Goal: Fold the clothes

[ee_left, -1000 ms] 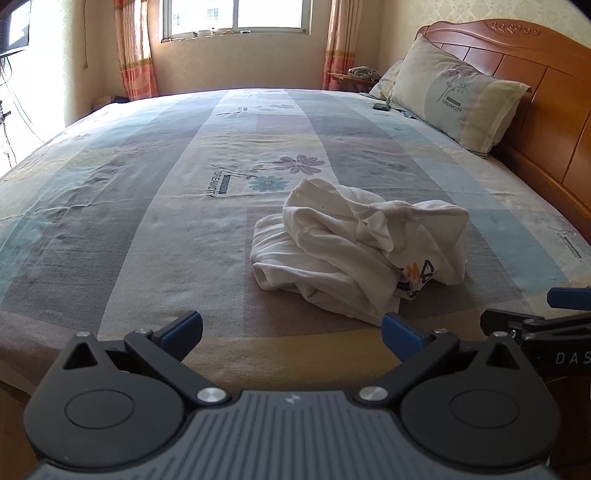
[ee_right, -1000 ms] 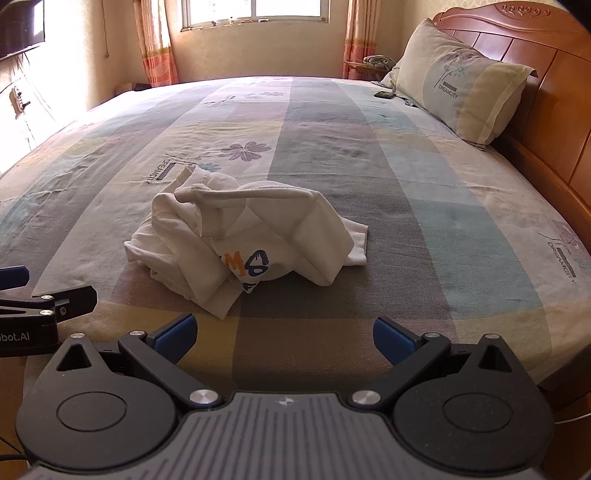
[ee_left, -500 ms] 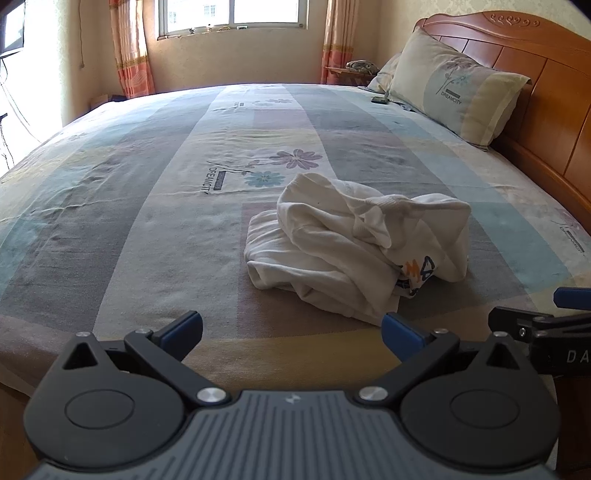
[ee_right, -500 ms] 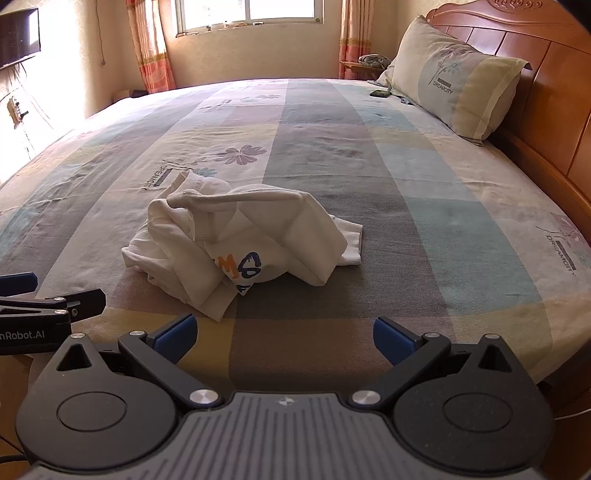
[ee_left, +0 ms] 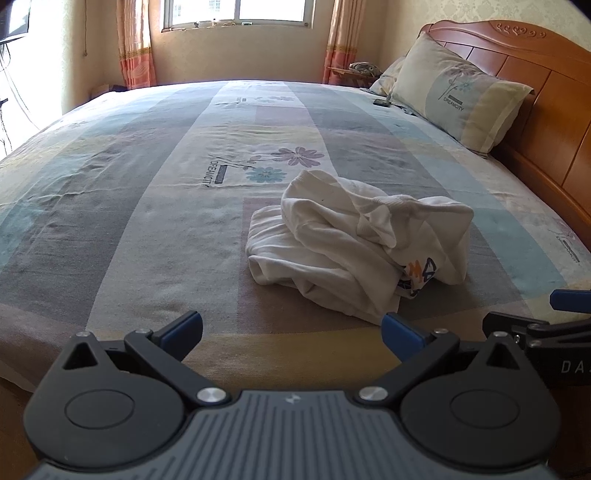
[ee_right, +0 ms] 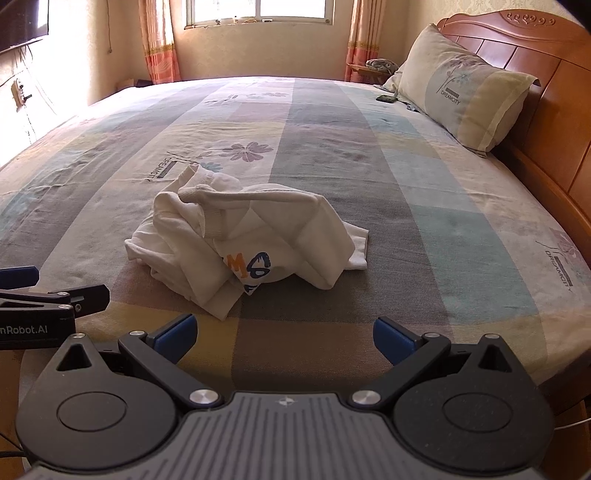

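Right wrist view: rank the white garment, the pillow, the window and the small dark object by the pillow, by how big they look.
1. White garment
2. Pillow, nearly as large but farther off, so unsure
3. Window, cropped by the frame
4. Small dark object

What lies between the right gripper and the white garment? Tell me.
Only bare patchwork bedsheet: in the right wrist view, nothing sits between the open right gripper and the crumpled white garment.
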Demonstrator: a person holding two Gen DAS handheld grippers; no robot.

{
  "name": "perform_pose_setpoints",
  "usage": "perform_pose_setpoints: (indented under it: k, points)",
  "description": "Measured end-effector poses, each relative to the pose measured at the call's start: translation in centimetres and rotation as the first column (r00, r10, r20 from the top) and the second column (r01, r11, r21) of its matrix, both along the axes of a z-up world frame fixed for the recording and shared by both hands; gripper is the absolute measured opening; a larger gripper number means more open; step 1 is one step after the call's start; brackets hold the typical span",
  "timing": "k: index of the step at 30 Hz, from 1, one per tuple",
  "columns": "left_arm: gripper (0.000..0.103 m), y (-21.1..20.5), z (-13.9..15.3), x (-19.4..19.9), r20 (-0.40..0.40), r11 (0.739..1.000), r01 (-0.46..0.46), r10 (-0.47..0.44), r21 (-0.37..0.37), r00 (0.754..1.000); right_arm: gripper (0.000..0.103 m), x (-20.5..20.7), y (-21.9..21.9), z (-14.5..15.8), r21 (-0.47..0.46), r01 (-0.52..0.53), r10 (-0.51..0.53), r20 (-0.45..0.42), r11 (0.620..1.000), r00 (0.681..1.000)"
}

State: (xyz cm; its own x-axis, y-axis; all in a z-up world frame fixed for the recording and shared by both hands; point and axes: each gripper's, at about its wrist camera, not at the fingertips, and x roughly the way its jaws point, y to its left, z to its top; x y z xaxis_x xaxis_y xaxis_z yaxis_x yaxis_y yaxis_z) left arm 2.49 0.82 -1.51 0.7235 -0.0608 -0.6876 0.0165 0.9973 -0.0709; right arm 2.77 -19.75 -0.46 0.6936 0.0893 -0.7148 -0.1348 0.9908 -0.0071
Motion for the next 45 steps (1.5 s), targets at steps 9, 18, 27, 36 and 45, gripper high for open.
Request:
perform_pose_setpoints:
  k: [9,18,27,36,45]
  points:
    - [0.103,0.6,0.6,-0.4,0.026,1.000,-0.004,0.004,-0.021,1.000,0.103,-0.6,0.6,1.0,-0.030,0.001,-0.001,0.028,1.000,1.000]
    - [0.103,-0.4,1.4,-0.1,0.037,1.000,0.001,-0.002,0.008,0.999,0.103,-0.3,0.3,0.8,-0.004,-0.005,0.005,0.014,1.000,1.000]
    - [0.103,-1.9,1.8,0.9,0.046,0.998,0.021,-0.024,0.060,0.999,0.103,-0.4,-1.0,1.1,0.025,0.005,-0.006,0.037,1.000,0.999]
    - [0.103,-1.1,0.7,3.3,0.025,0.998,0.031,-0.032,0.045,0.999,0.103,0.6,-2.5,0.5,0.041,0.070,-0.070,0.000,0.997,0.998]
    - [0.103,0.2,-1.4,5.9,-0.036,1.000,0.014,-0.013,0.023,0.999,0.103,3.6,-1.3,-0.1,-0.004,0.049,-0.049,-0.025,0.999,0.998]
